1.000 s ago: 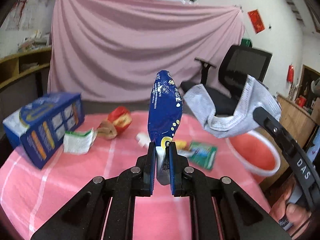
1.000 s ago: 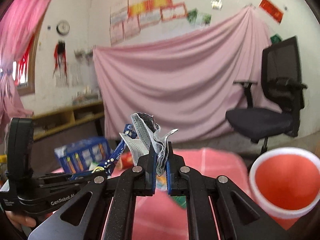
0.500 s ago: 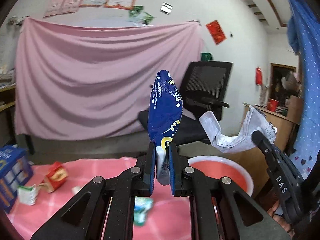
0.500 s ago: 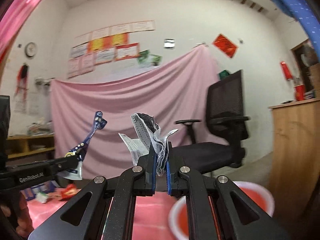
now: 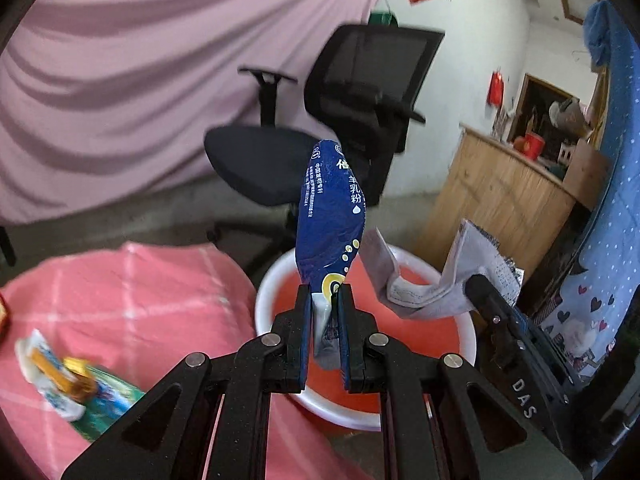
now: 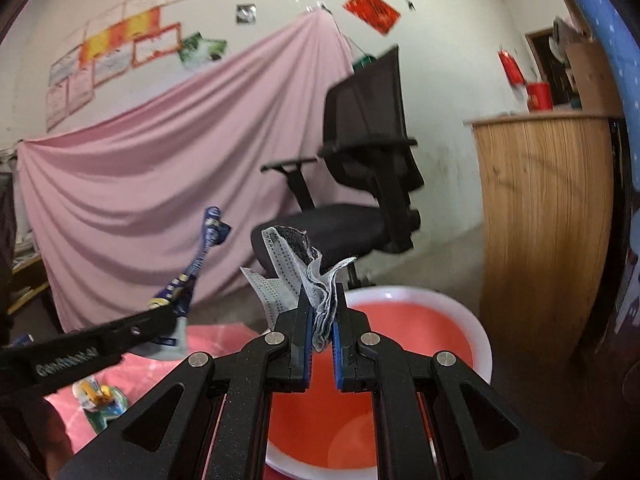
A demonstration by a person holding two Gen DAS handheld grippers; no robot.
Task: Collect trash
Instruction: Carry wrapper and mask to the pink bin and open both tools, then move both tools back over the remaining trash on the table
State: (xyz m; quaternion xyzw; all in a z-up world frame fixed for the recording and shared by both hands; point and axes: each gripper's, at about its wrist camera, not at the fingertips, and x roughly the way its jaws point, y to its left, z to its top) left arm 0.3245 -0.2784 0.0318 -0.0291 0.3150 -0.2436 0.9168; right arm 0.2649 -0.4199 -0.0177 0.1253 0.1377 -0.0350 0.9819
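My left gripper [image 5: 324, 300] is shut on a blue foil sachet [image 5: 330, 216] that stands upright between its fingers, above the near rim of a red basin with a white rim [image 5: 460, 316]. My right gripper [image 6: 320, 300] is shut on a crumpled grey face mask [image 6: 296, 264] and holds it over the same basin [image 6: 404, 328]. The mask [image 5: 436, 284] and the right gripper also show at the right of the left wrist view. The left gripper with the sachet [image 6: 192, 276] shows at the left of the right wrist view.
A table with a pink checked cloth [image 5: 132, 304] lies to the left with a green and white wrapper [image 5: 76, 384] on it. A black office chair [image 5: 340, 120] stands behind the basin. A wooden counter [image 6: 544, 208] stands to the right.
Both grippers have swung right from the table and tilted down, so the red basin now lies under both. The sachet and the mask stay held.
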